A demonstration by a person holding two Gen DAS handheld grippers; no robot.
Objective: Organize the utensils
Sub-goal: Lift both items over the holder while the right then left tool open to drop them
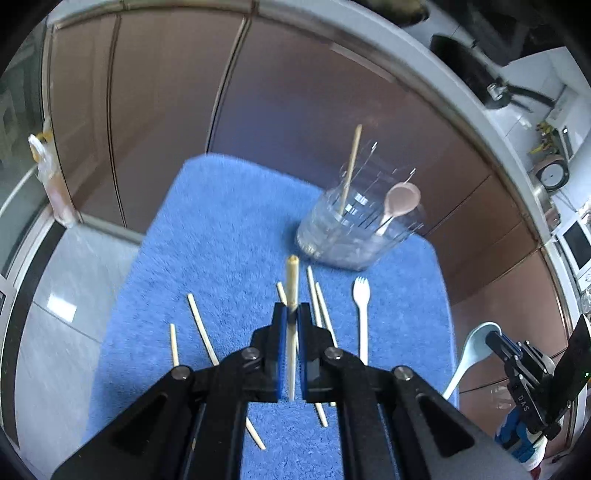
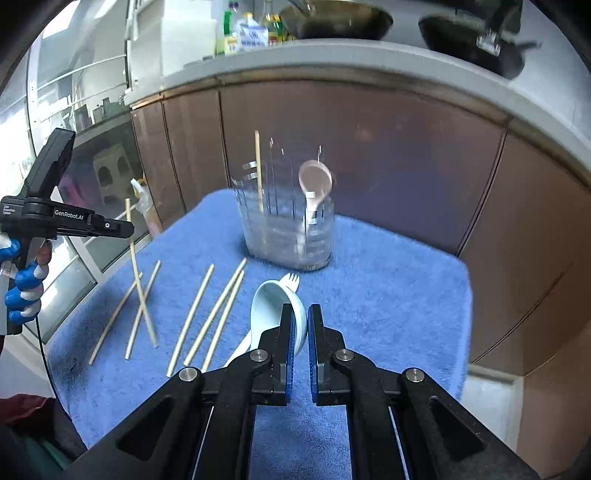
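My left gripper (image 1: 291, 314) is shut on a wooden chopstick (image 1: 291, 280) and holds it above the blue towel (image 1: 221, 229); it also shows in the right wrist view (image 2: 131, 236). My right gripper (image 2: 301, 314) is shut on the bowl rim of a pale blue spoon (image 2: 269, 299), lifted over the towel (image 2: 388, 295). A clear holder (image 1: 351, 229) at the far side holds one chopstick (image 1: 351, 166) and a pink spoon (image 1: 400, 201). Several loose chopsticks (image 2: 201, 306) and a white spork (image 1: 361, 314) lie on the towel.
Brown cabinet doors (image 1: 147, 110) stand behind the towel. A countertop above carries pans (image 2: 472, 37) and bottles (image 2: 251, 29). Grey tiled floor (image 1: 66, 295) lies to the left of the towel.
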